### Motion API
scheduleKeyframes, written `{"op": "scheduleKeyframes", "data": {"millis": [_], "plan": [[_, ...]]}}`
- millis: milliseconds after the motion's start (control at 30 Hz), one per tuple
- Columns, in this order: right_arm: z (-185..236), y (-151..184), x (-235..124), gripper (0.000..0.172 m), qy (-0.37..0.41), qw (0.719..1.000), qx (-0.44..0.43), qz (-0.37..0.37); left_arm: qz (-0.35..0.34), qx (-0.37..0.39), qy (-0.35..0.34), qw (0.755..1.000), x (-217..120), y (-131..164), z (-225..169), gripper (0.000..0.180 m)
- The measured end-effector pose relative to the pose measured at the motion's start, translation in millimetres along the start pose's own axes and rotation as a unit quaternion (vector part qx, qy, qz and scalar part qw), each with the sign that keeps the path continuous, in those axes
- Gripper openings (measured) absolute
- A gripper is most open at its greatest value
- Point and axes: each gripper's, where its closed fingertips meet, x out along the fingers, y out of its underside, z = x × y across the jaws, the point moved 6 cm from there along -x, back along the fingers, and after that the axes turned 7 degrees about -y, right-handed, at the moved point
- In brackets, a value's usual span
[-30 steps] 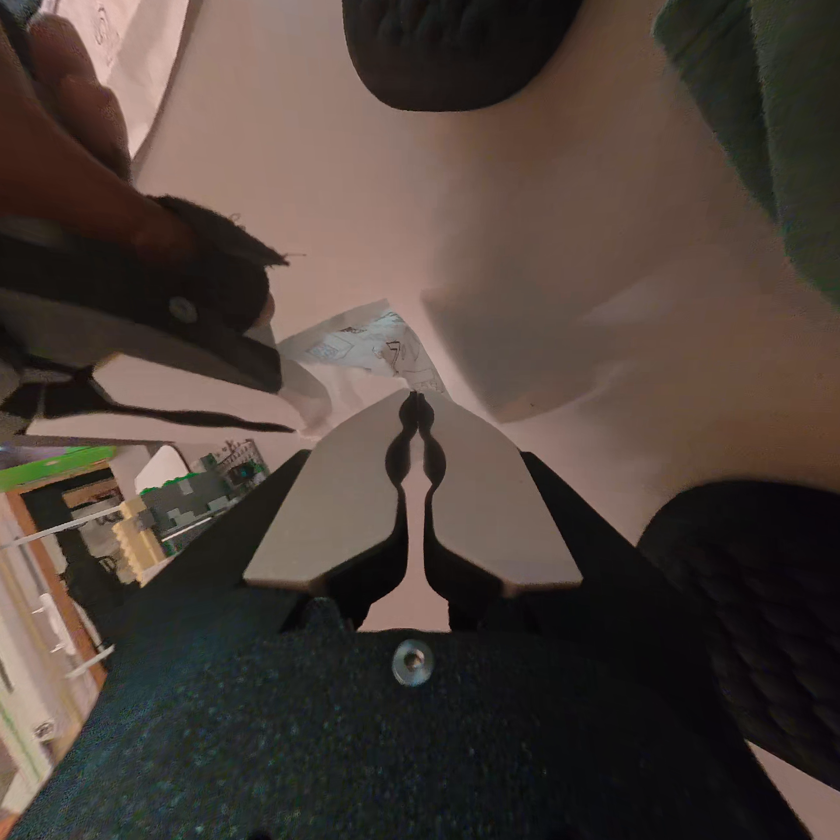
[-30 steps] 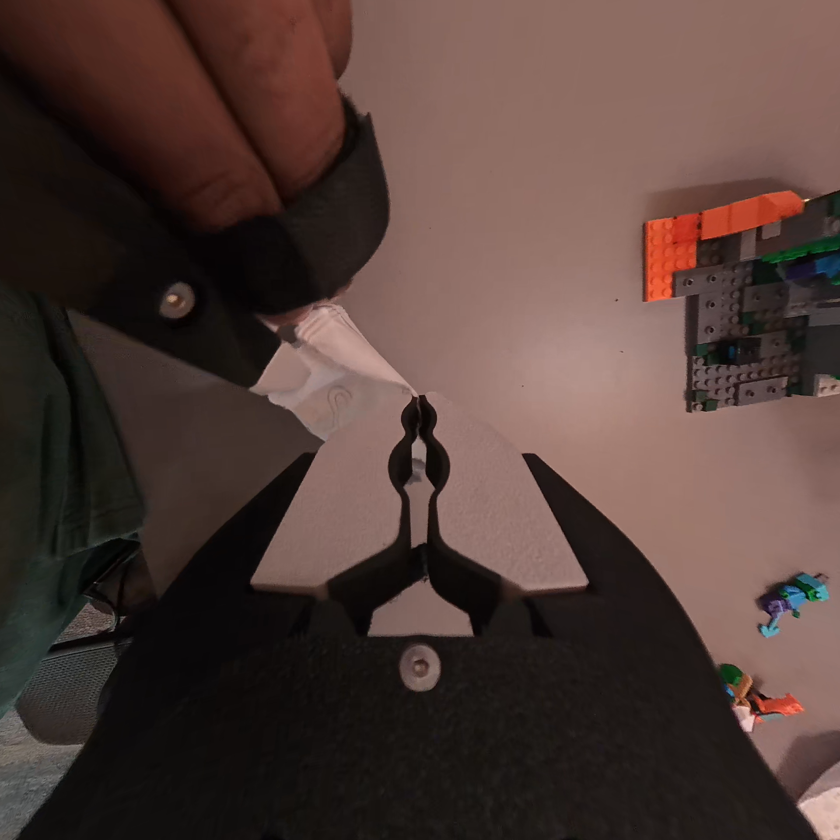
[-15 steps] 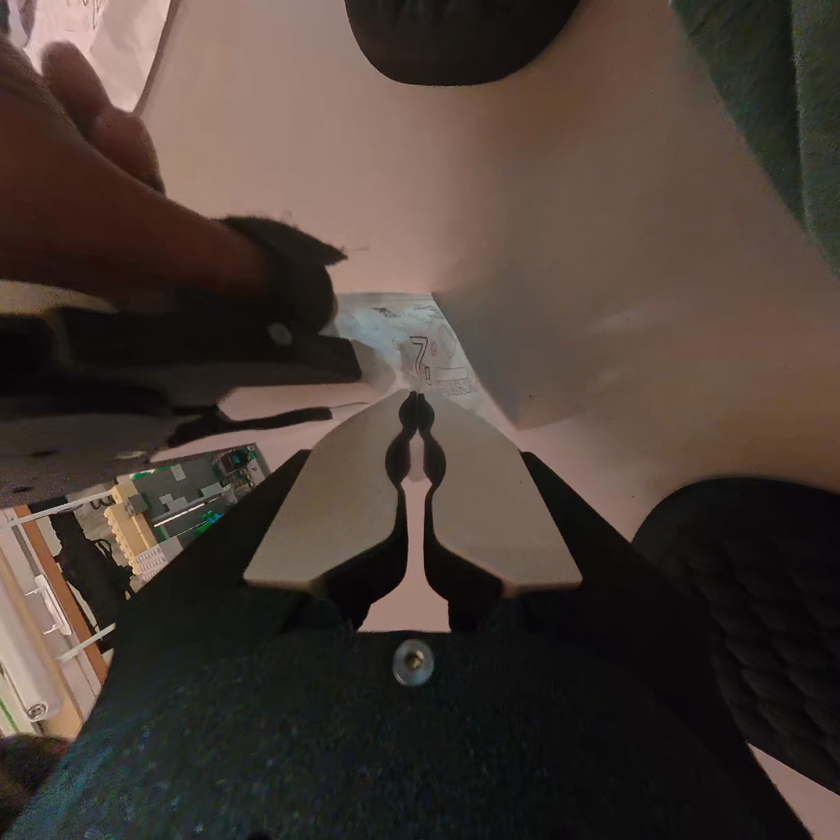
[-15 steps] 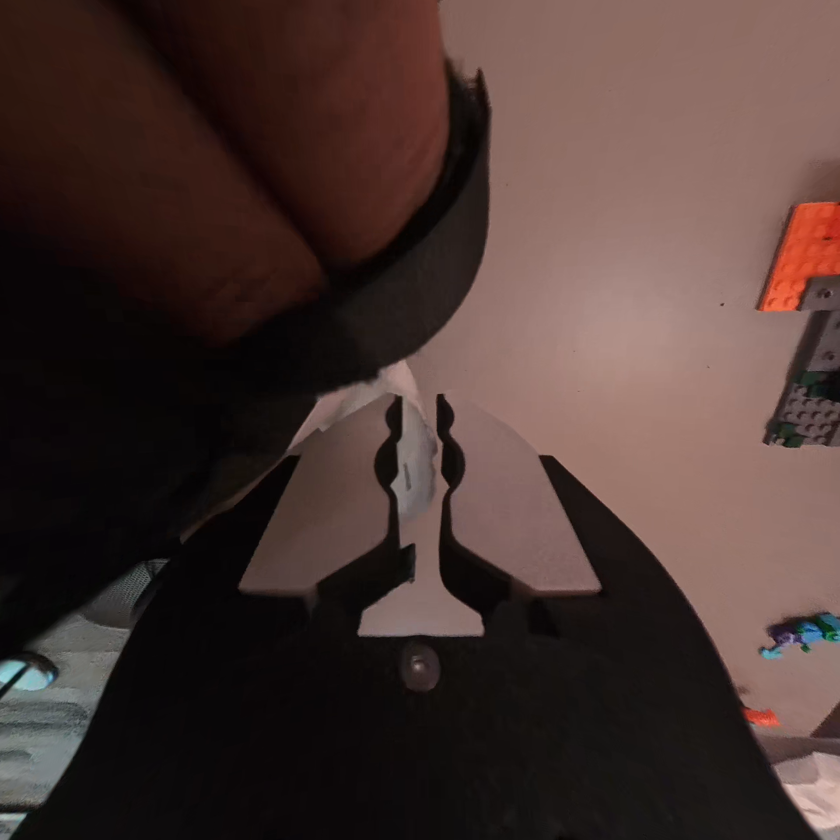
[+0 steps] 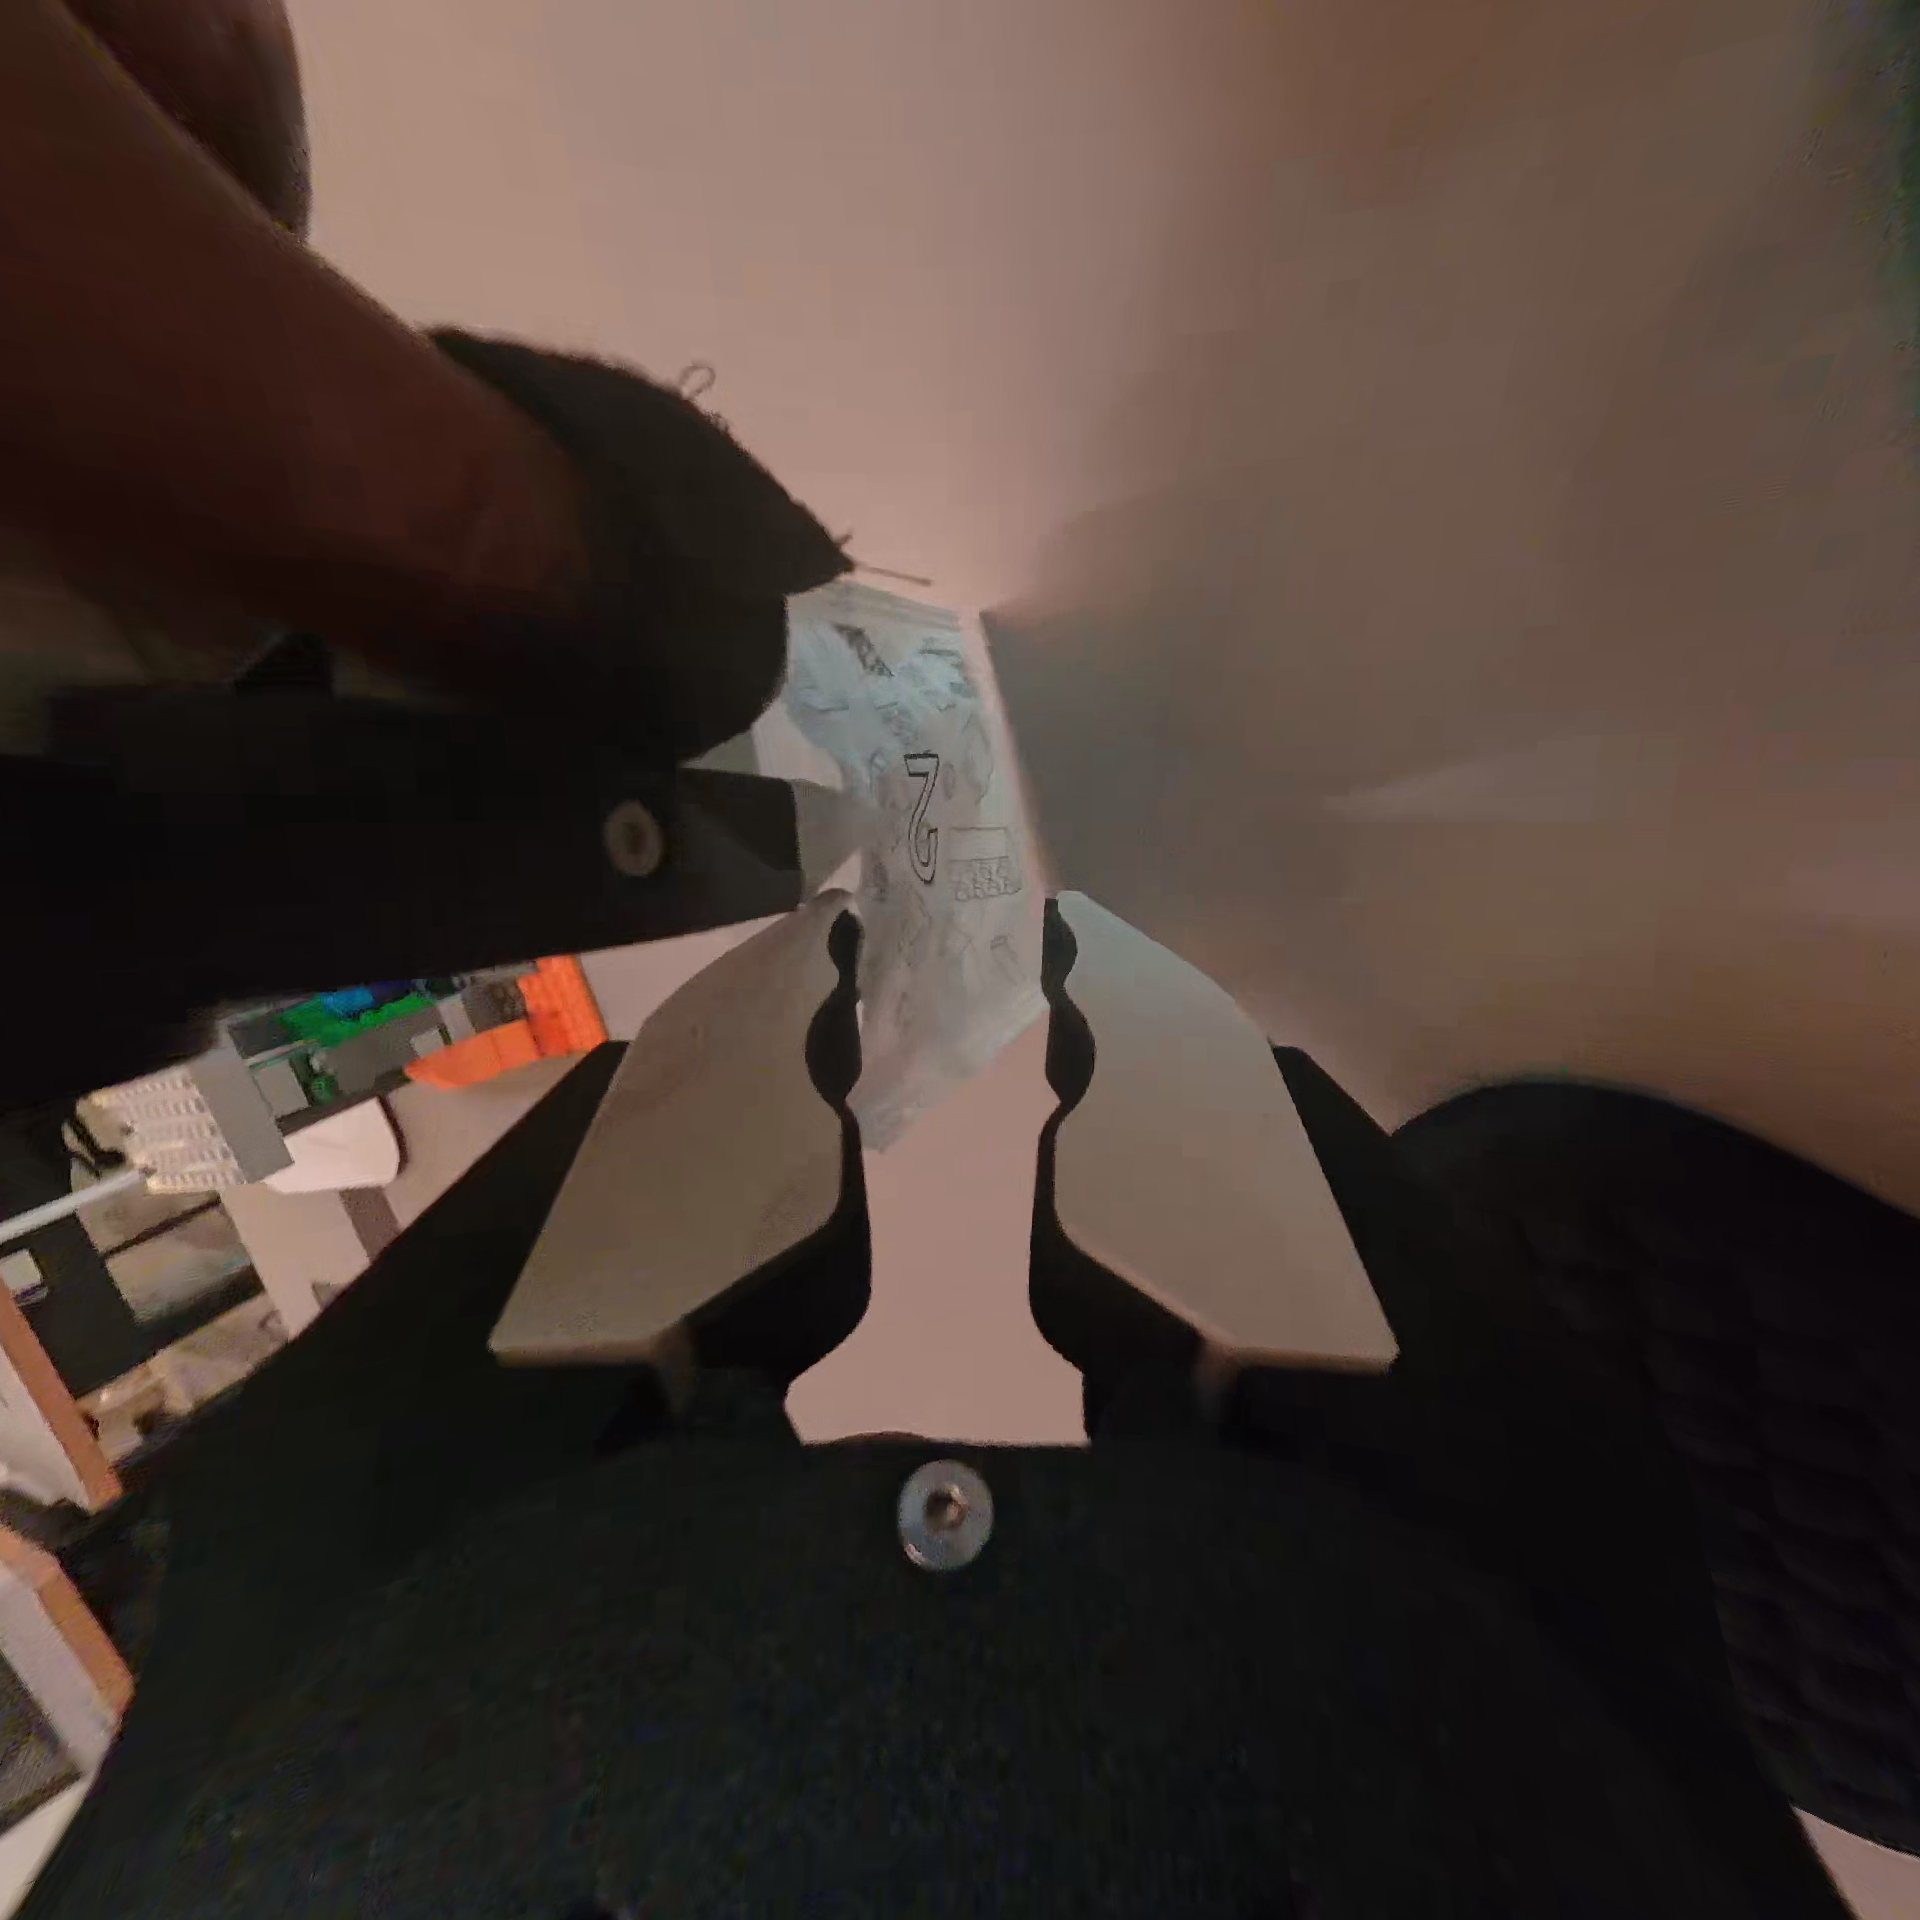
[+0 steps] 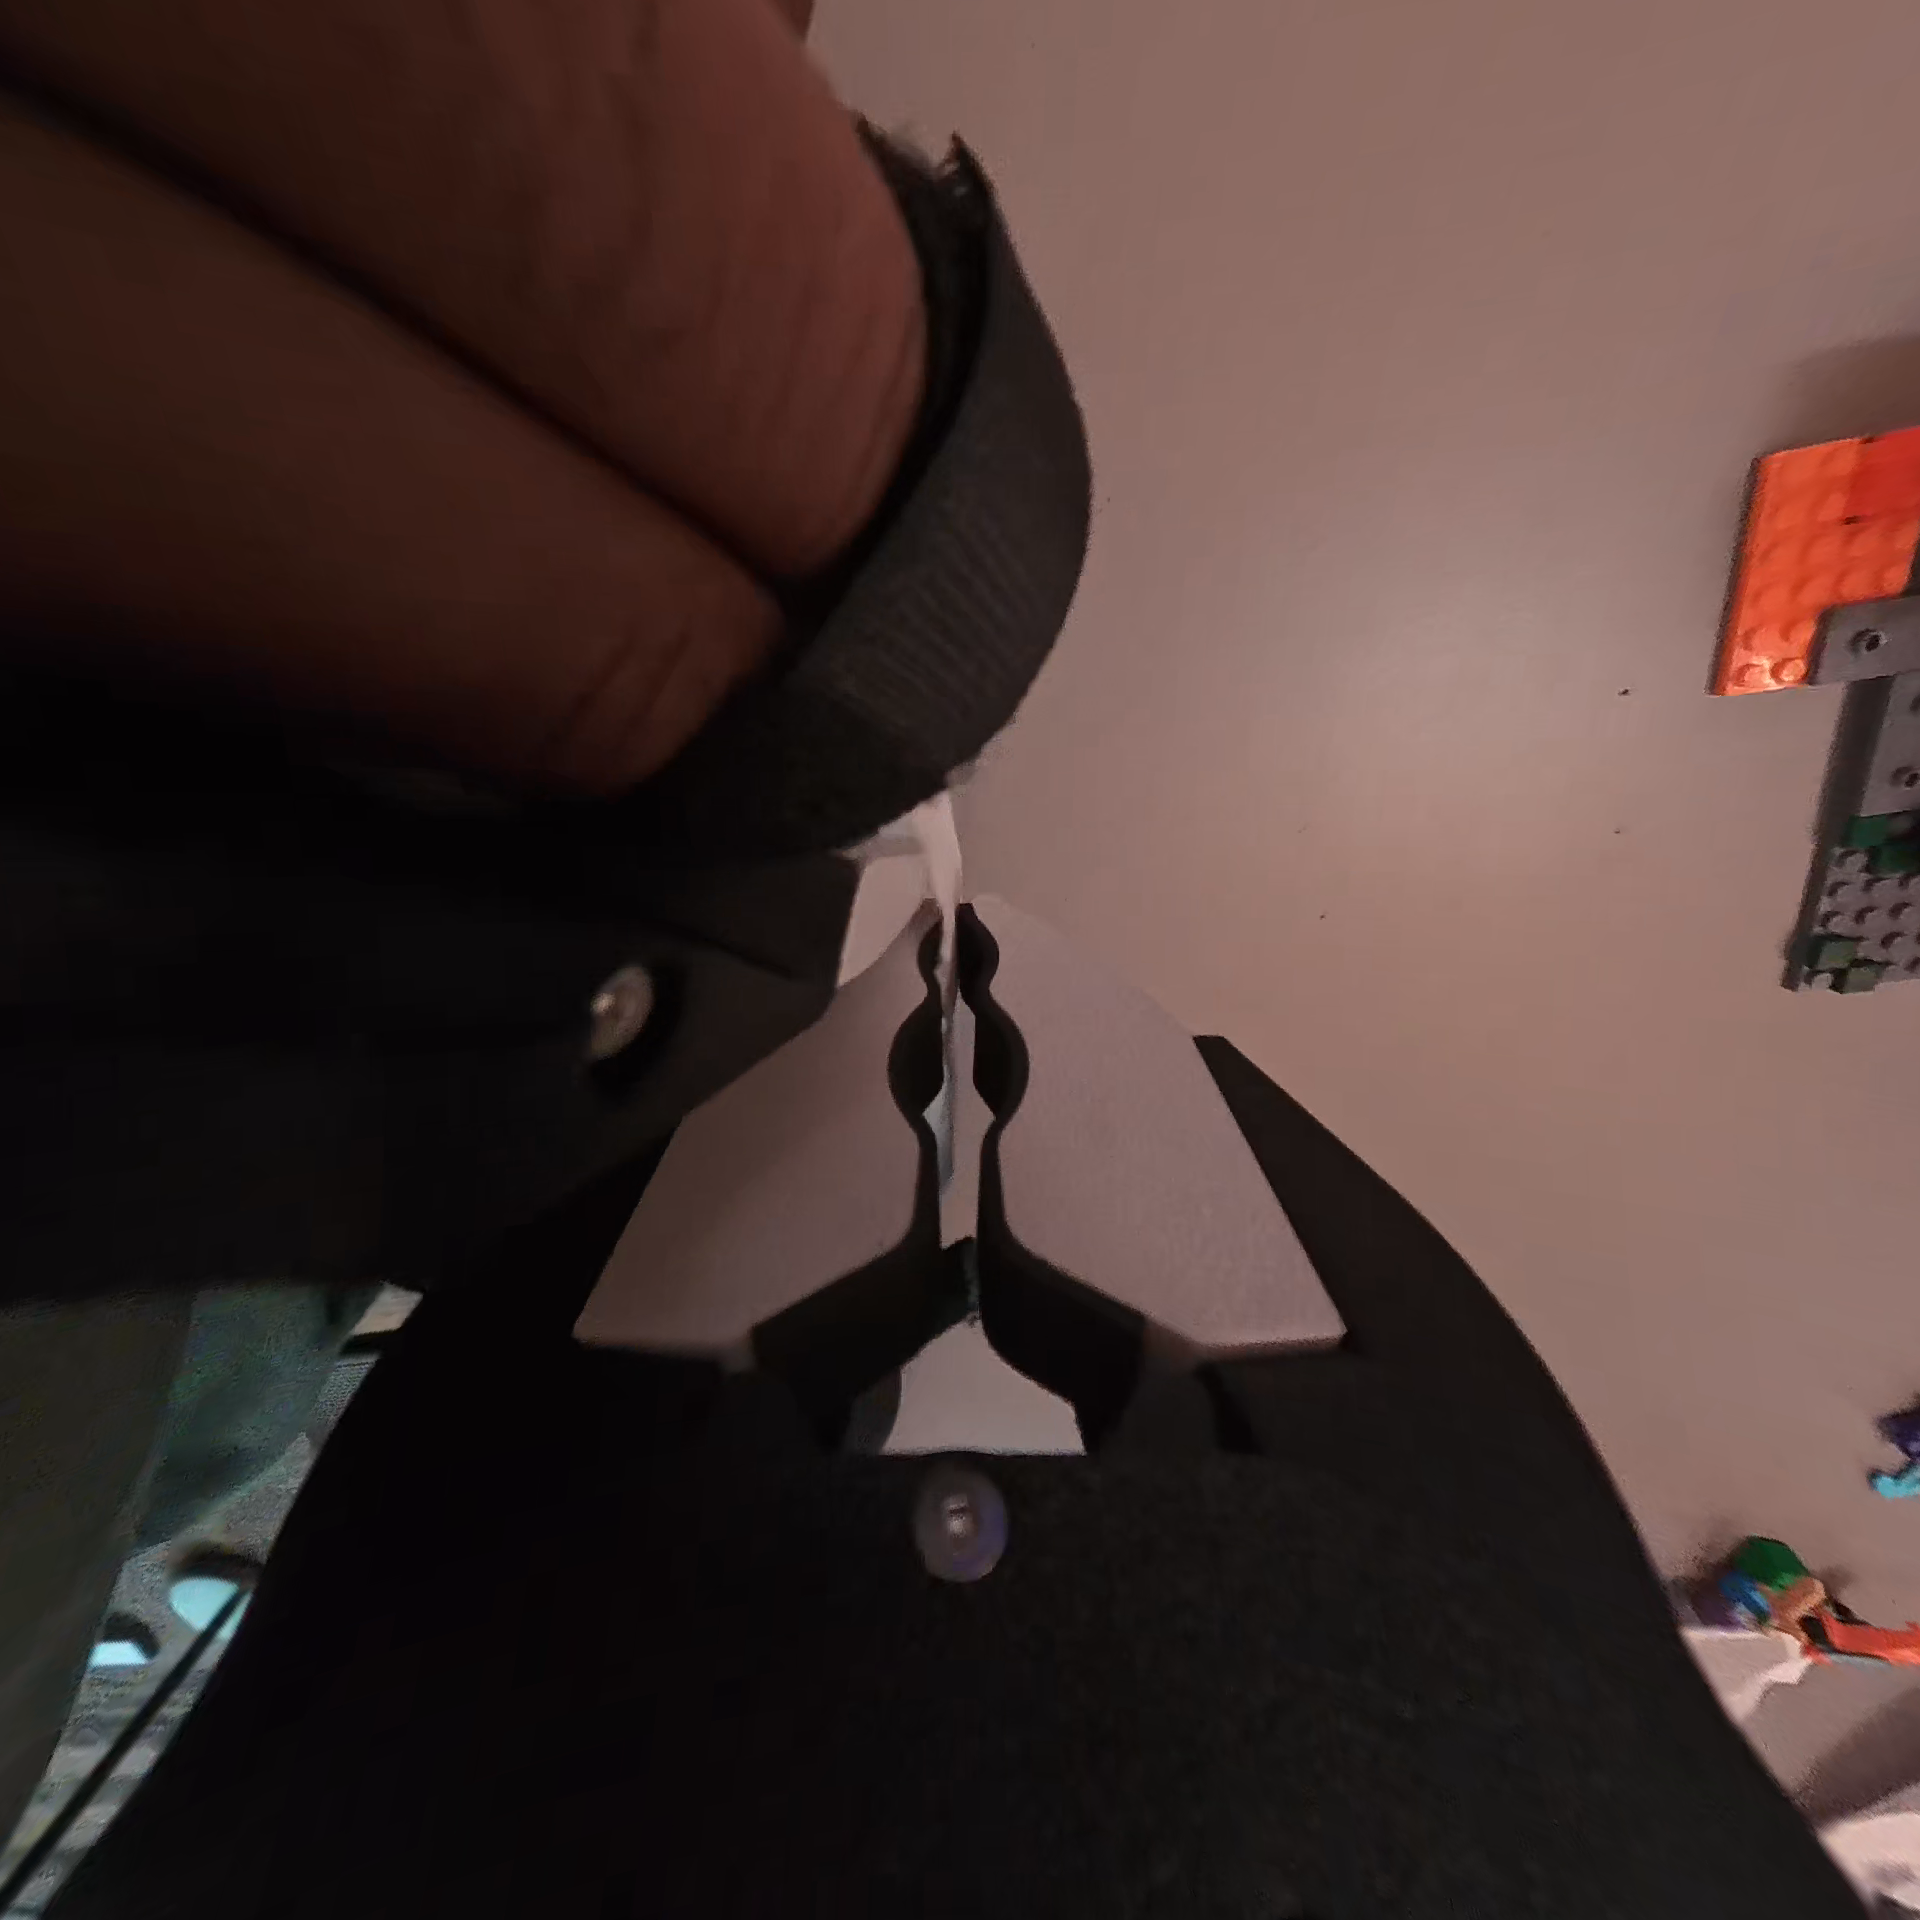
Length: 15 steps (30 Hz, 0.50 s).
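The left hand-held gripper [image 5: 948, 925] stands open around a small white printed plastic bag [image 5: 940, 862], seemingly untouched, while the right hand-held gripper [image 6: 954, 920], at nine o'clock, pinches its edge above the pale worktop [image 6: 1403, 520].

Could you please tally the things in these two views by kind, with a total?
Claws: 2
White printed bag: 1
Brick build: 1
Small brick figures: 2
Total: 6
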Motion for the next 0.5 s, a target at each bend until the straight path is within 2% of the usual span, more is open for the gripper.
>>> {"op": "scheduleKeyframes", "data": {"millis": [333,400,500], "plan": [[-3,-1,-5,0.000,-0.035,0.998,0.028,-0.043,0.031,-0.006,0.008,0.999,7,2,3,0.030],[-2,0,-3,0.000,-0.036,0.998,0.028,-0.041,0.037,-0.001,0.016,0.999,11,2,2,0.026],[-2,1,1,0.000,-0.040,0.998,0.031,-0.042,0.045,0.015,0.007,0.999,18,3,3,0.007]]}}
